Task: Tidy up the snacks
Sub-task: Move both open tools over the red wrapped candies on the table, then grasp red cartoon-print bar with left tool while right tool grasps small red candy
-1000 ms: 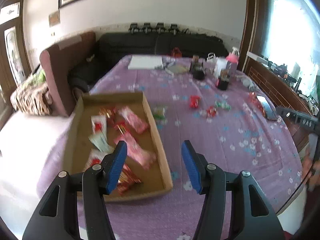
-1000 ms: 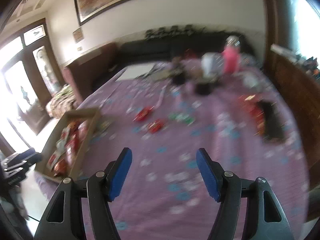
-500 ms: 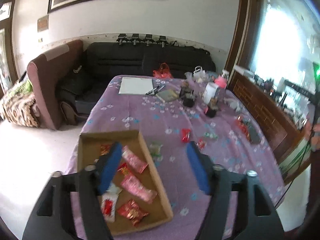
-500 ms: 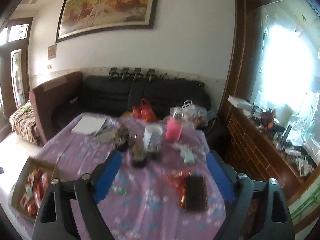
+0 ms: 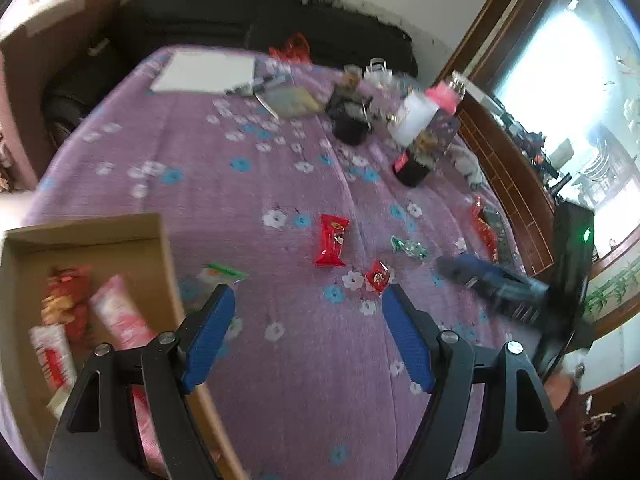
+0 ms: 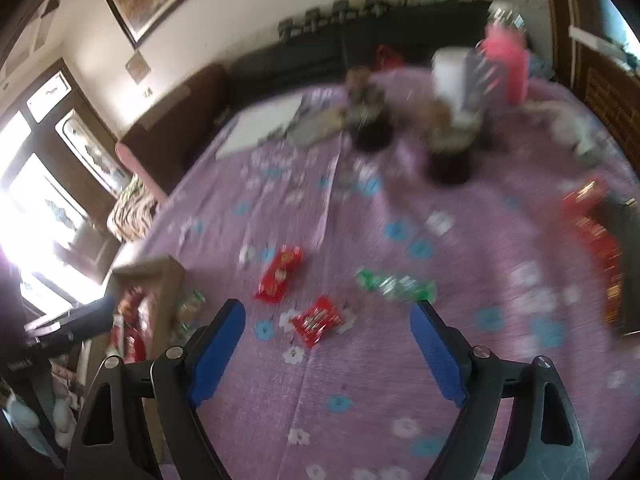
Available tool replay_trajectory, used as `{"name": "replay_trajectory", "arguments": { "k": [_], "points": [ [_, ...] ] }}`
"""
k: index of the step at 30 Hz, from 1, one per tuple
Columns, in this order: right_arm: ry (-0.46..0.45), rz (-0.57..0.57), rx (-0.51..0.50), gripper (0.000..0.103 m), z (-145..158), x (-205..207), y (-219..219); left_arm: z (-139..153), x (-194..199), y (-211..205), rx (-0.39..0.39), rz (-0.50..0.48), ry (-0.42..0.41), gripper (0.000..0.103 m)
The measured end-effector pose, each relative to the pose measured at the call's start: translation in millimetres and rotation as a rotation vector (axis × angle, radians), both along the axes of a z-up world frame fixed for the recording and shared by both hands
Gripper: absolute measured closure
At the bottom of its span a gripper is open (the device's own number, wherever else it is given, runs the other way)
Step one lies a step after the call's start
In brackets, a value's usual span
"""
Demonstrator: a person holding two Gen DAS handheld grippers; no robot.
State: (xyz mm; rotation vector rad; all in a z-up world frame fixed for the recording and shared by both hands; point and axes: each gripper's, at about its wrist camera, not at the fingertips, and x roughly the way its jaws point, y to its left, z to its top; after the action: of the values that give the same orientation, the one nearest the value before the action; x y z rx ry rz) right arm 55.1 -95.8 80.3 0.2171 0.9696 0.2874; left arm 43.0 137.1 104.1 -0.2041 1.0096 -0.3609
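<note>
While both my grippers hang with jaws apart and nothing between them, loose snacks lie on the purple flowered tablecloth.

My left gripper and right gripper have just been opening. At the table's left edge the cardboard tray holds pink and red packets. Well right of it, on open cloth, the long red packet points away from me; a small red packet and a green wrapper lie near.

Blown-out glare from the window, heavy motion blur, fisheye-curved dark edges.
</note>
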Motion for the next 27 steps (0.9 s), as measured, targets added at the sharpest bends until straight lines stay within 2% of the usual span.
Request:
{"name": "replay_trajectory", "arguments": {
  "k": [5, 8, 13, 16, 23, 27],
  "points": [
    [0.01, 0.021, -0.028, 0.018, -30, 4, 19, -28, 36, 4, 0.005, 0.049, 0.07, 0.027],
    [0.001, 0.026, -0.057, 0.018, -38, 8, 24, -39, 47, 0, 0.033, 0.04, 0.089, 0.027],
    [-0.02, 0.021, -0.07, 0.019, -47, 9, 25, -46, 55, -8, 0.022, 0.015, 0.107, 0.027],
    [-0.015, 0.031, -0.076, 0.031, -53, 12, 28, -52, 63, -27, 0.043, -0.021, 0.114, 0.027],
    [-0.032, 0.019, -0.105, 0.036, -60, 13, 32, -70, 83, -62, 0.029, -0.054, 0.155, 0.027],
    [-0.059, 0.023, -0.179, 0.043, -61, 12, 38, -79, 85, -76, 0.041, -0.069, 0.167, 0.027]
  ]
}}
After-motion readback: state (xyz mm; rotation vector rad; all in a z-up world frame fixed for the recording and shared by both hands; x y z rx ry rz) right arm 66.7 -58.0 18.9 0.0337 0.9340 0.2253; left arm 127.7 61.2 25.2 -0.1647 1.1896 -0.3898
